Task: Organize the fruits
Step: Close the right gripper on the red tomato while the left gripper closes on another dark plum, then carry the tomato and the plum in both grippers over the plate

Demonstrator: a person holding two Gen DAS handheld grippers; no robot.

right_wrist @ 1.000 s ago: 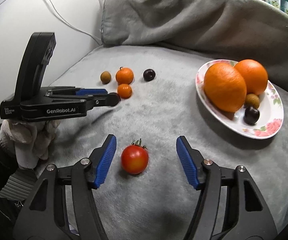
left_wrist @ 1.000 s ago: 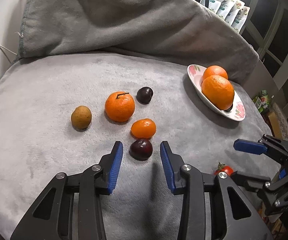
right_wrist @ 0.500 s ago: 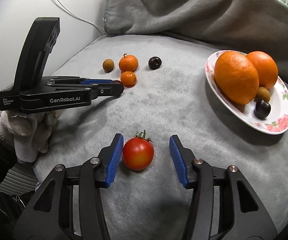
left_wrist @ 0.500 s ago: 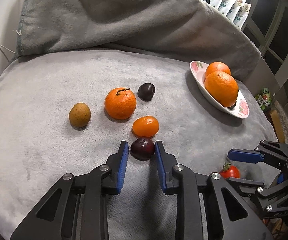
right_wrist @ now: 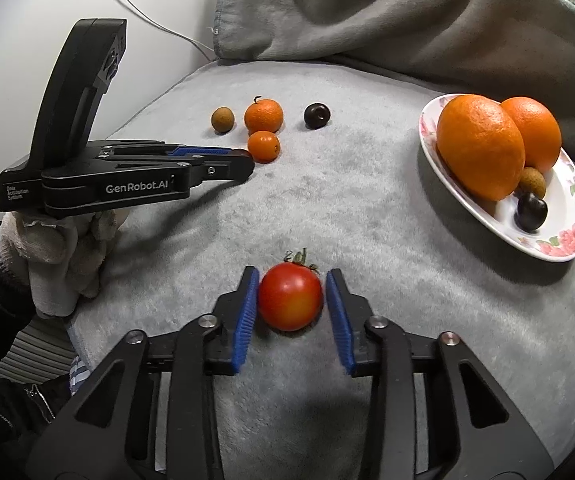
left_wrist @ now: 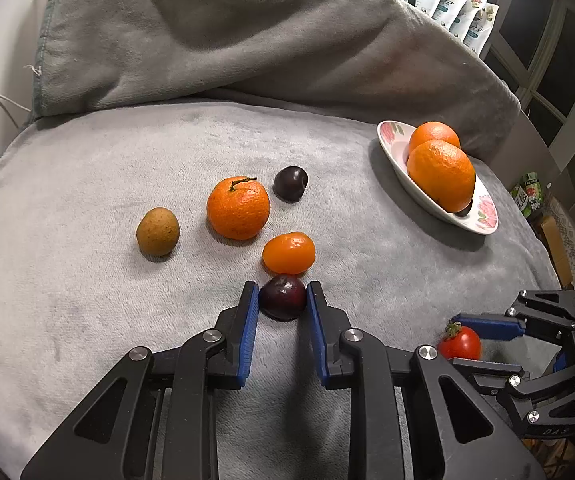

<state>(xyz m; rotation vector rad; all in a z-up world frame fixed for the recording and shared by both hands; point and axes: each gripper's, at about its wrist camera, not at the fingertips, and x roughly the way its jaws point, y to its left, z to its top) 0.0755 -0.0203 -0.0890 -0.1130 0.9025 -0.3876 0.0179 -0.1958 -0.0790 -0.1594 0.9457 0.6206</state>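
Looking across the grey blanket, I've got open room mid-cushion toward the plate at its right edge, already holding two oranges, a longan and a cherry. Left out near the far-left edge: mandarin, kumquat, longan, cherry. My right gripper brackets the tomato, one pad not quite touching; my left gripper pinches the dark cherry.
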